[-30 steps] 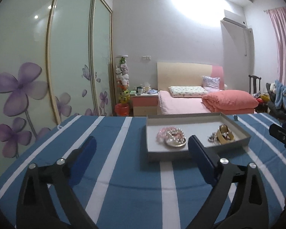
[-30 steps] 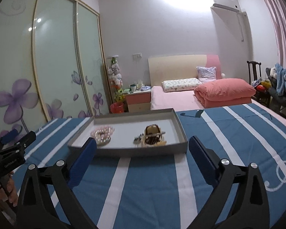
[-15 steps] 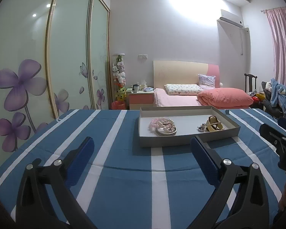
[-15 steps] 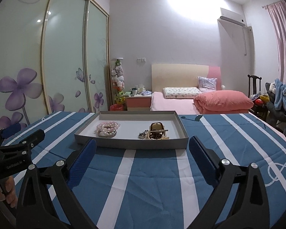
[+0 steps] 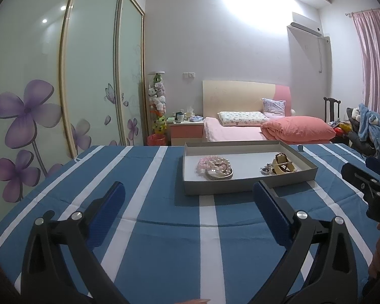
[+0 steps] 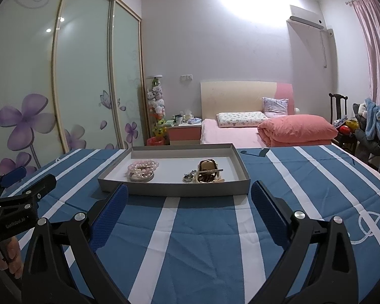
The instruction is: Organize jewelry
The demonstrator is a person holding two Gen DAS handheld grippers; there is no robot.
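Observation:
A shallow grey tray (image 5: 248, 188) (image 6: 174, 191) sits on a table with a blue and white striped cloth (image 5: 164, 240) (image 6: 202, 240). In it lie pink bead bracelets (image 5: 213, 164) (image 6: 143, 165) over a metal bangle (image 5: 219, 174) (image 6: 141, 176), a small silver piece (image 5: 266, 171) (image 6: 188, 176), and a dark and cream bracelet pile (image 5: 283, 166) (image 6: 209, 173). My left gripper (image 5: 188, 192) is open and empty, short of the tray's near wall. My right gripper (image 6: 190, 192) is open and empty, also just short of the tray.
Each gripper shows in the other's view: the right one (image 5: 367, 187) at the right edge, the left one (image 6: 15, 202) at the left edge. Behind the table are a bed (image 6: 261, 129), a nightstand (image 6: 185, 131), a sliding wardrobe (image 5: 63, 96) and a chair with clothes (image 5: 367, 131).
Both grippers have pulled back and levelled, so the tray looks slightly farther and lower in view. Both stay open. The jewelry has not moved.

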